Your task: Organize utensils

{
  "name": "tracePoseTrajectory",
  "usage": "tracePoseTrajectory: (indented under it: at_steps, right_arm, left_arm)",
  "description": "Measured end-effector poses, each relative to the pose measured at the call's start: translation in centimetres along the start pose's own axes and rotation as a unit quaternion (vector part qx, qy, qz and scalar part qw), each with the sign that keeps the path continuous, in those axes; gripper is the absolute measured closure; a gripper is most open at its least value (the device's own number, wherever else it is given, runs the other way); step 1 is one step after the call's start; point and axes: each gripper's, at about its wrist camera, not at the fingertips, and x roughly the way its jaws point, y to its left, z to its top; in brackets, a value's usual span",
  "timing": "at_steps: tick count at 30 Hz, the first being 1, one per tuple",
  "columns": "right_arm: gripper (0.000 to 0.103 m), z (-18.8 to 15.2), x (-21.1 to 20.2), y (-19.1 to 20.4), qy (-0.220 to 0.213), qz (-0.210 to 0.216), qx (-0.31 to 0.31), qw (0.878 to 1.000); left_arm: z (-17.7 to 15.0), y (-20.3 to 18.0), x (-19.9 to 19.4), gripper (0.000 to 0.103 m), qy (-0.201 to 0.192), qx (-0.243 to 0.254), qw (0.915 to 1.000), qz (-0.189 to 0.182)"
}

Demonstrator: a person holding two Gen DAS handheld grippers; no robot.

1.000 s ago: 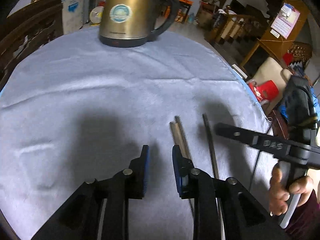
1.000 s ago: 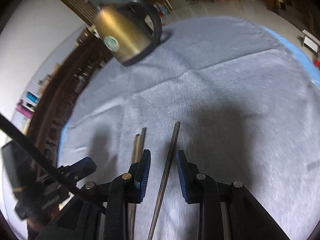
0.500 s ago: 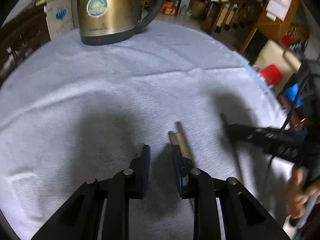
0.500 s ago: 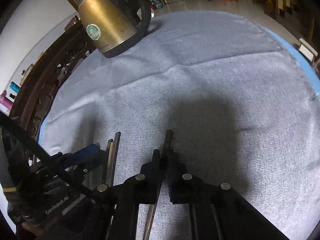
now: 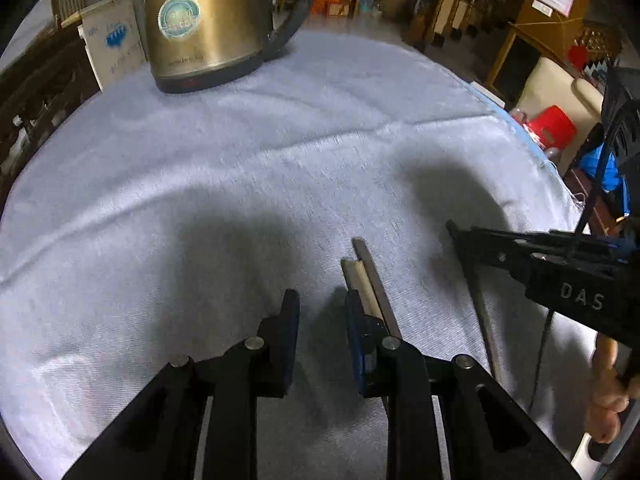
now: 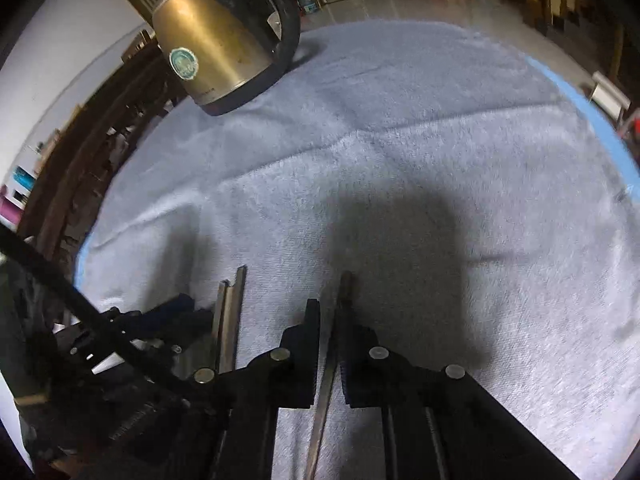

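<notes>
Chopsticks lie on a grey cloth (image 5: 280, 168). In the left wrist view a pair of chopsticks (image 5: 370, 276) lies side by side just right of my left gripper (image 5: 322, 312), which is open and empty. My right gripper (image 6: 330, 320) is shut on a single dark chopstick (image 6: 326, 380) that runs between its fingers and points forward. The same chopstick (image 5: 478, 304) shows under the right gripper in the left wrist view. The pair (image 6: 230, 312) lies left of it in the right wrist view.
A gold electric kettle (image 5: 208, 20) with a black handle stands at the far side of the round table, also in the right wrist view (image 6: 216, 44). Wooden chairs (image 6: 92, 152) ring the left edge. A red stool (image 5: 554, 126) is off the right edge.
My right gripper closed on the single dark chopstick and now holds it. Both grippers shifted forward toward the kettle. The left gripper stayed open beside the pair.
</notes>
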Motion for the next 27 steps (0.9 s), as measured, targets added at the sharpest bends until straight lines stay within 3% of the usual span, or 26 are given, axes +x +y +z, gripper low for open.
tracePoseTrajectory:
  at_steps: [2,6,10,12,13,19,25,27]
  right_arm:
    - [0.091,0.2,0.1,0.2,-0.002,-0.005,-0.003,1.0]
    - [0.1,0.2,0.2,0.2,-0.006,-0.015,-0.013,1.0]
    - [0.1,0.0,0.3,-0.1,-0.007,-0.014,-0.012,1.0]
    - [0.1,0.0,0.3,-0.2,-0.006,-0.012,-0.01,1.0]
    - [0.1,0.0,0.2,-0.3,-0.006,-0.011,-0.01,1.0]
    - [0.099,0.1,0.3,-0.8,-0.001,-0.001,0.003,1.0]
    - [0.098,0.7,0.7,-0.4,0.022,-0.013,-0.002,1.0]
    - [0.09,1.1,0.8,-0.4,0.034,-0.021,0.004,0.999]
  left_arm:
    - [0.0,0.6,-0.3,0.08,0.009,-0.024,0.9993,-0.027]
    - [-0.3,0.6,-1.8,0.08,-0.012,-0.016,0.9994,-0.027]
    - [-0.1,-0.4,-0.7,0.08,0.007,0.0,0.9998,-0.021]
    - [-0.3,-0.3,-0.4,0.078,0.0,-0.002,0.9994,-0.035]
    - [-0.4,-0.3,-0.6,0.075,-0.003,0.007,0.9998,-0.021]
    - [-1.0,2.1,-1.6,0.075,0.01,0.006,0.9998,0.018]
    - [-1.3,3.6,-1.7,0.075,0.028,-0.035,0.999,-0.003]
    - [-1.0,3.7,-1.6,0.075,0.029,-0.055,0.9981,-0.006]
